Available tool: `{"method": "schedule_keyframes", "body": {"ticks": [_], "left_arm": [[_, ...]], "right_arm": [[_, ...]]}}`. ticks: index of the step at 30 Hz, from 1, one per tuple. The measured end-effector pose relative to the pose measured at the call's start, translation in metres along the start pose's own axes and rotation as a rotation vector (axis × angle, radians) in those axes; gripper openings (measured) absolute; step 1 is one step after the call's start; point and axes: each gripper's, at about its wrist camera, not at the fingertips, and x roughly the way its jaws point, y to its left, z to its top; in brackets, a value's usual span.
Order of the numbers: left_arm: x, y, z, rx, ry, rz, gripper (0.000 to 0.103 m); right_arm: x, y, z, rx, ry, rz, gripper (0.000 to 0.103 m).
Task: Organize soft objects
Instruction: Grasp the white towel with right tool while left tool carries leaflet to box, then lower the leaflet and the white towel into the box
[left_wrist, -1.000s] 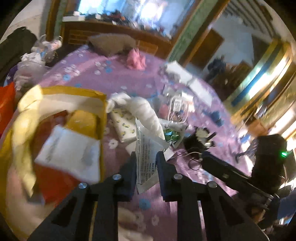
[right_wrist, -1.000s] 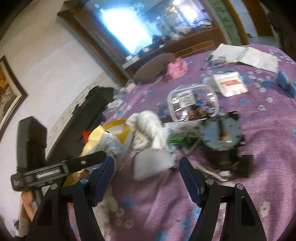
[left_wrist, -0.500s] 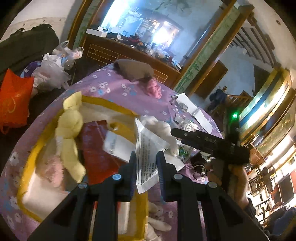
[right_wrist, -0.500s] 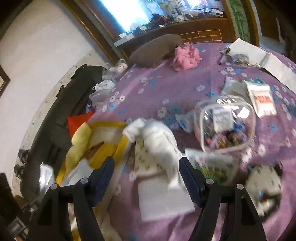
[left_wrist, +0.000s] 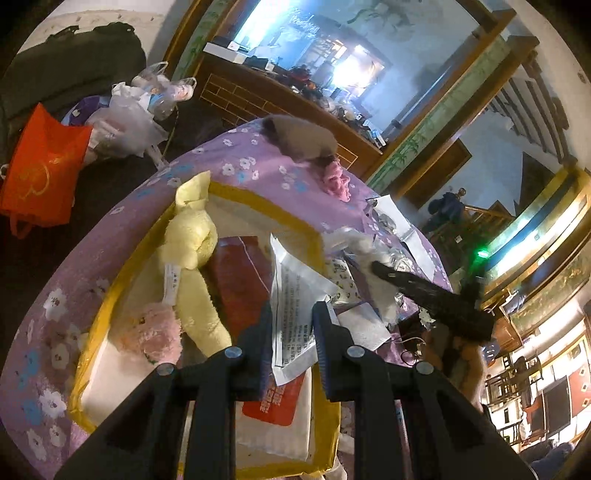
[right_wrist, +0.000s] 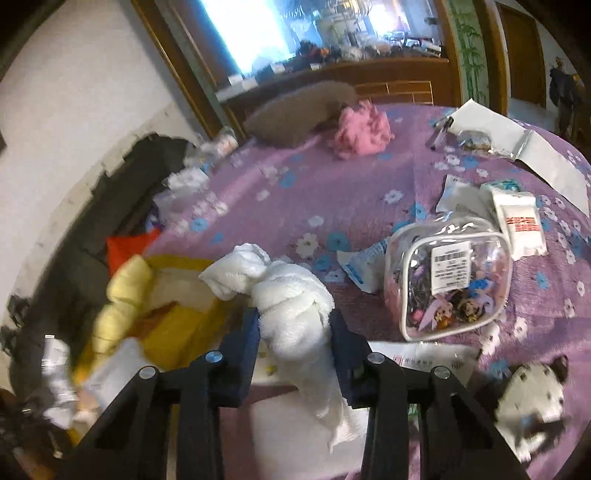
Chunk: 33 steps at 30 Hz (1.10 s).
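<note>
My left gripper (left_wrist: 291, 325) is shut on a white printed packet (left_wrist: 295, 288) and holds it over the open yellow-rimmed box (left_wrist: 258, 199). Inside the box lie a pale yellow plush (left_wrist: 192, 258), a pink plush (left_wrist: 155, 332) and a red-and-white packet (left_wrist: 273, 406). My right gripper (right_wrist: 293, 325) is closing its jaws on a knotted white towel (right_wrist: 291, 291), which fills the gap and touches both pads. The towel lies on the purple flowered cloth (right_wrist: 295, 184) beside the box's rim (right_wrist: 184, 264).
A clear zip pouch of small figures (right_wrist: 450, 284), white packets (right_wrist: 521, 221) and a black-and-white plush (right_wrist: 528, 391) lie to the right. A pink fluffy toy (right_wrist: 362, 129) and a brown cushion (right_wrist: 299, 110) sit at the far edge. An orange bag (left_wrist: 40, 173) stands beyond the left edge.
My left gripper carried the packet leftwards over the yellow box. My right gripper came up to the white towel and its wide jaws narrowed around it.
</note>
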Motion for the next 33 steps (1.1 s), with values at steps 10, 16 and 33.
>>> {"method": "schedule_keyframes", "body": {"ticks": [10,16,33], "left_arm": [[0.003,0.005,0.031,0.014,-0.007,0.011,0.02],[0.029,0.021,0.056,-0.002,0.03,0.005,0.02],[0.082,0.047,0.066,-0.006,0.113,0.072,0.021]], "right_arm": [[-0.052,0.06,-0.003,-0.038,-0.051,0.167,0.04],[-0.019,0.083,0.002,-0.06,0.002,0.171,0.04],[0.065,0.106,0.009,-0.045,0.115,0.162,0.043]]}}
